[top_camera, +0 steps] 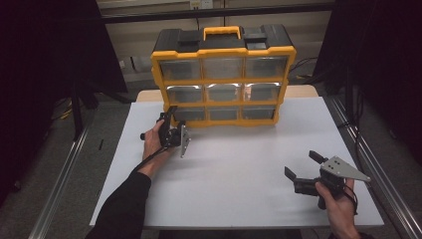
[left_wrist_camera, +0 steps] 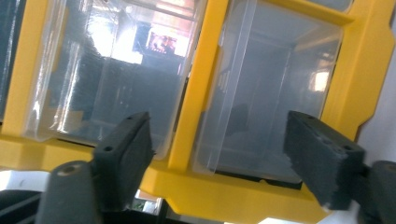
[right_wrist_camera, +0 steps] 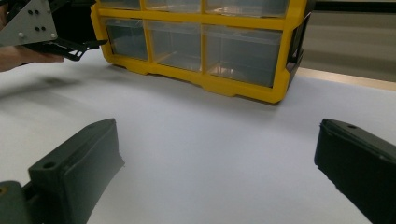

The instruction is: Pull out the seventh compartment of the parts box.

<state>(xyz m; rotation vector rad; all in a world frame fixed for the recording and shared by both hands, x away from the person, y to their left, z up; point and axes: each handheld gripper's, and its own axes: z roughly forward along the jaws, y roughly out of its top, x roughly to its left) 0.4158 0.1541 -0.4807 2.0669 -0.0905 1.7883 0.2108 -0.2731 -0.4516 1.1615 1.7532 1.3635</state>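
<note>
We bring our left gripper [top_camera: 169, 115] up to the yellow and black plastic organiser cabinet with clear drawers [top_camera: 223, 74], which stands at the far side of the white table [top_camera: 239, 174]. The gripper is at the bottom-left clear plastic drawer [left_wrist_camera: 266, 88], and its jaws stand apart, with nothing pressed between the pads. We judge that this is the approach step, before the drawer is gripped. The left gripper view is very close and tilted, so we cannot tell if a pad already touches the drawer front. Our right gripper [top_camera: 302, 167] rests low over the table at the near right, jaws wide apart and empty, well apart from the cabinet. Next, the jaws must settle on the drawer's front lip and then pull straight out.
</note>
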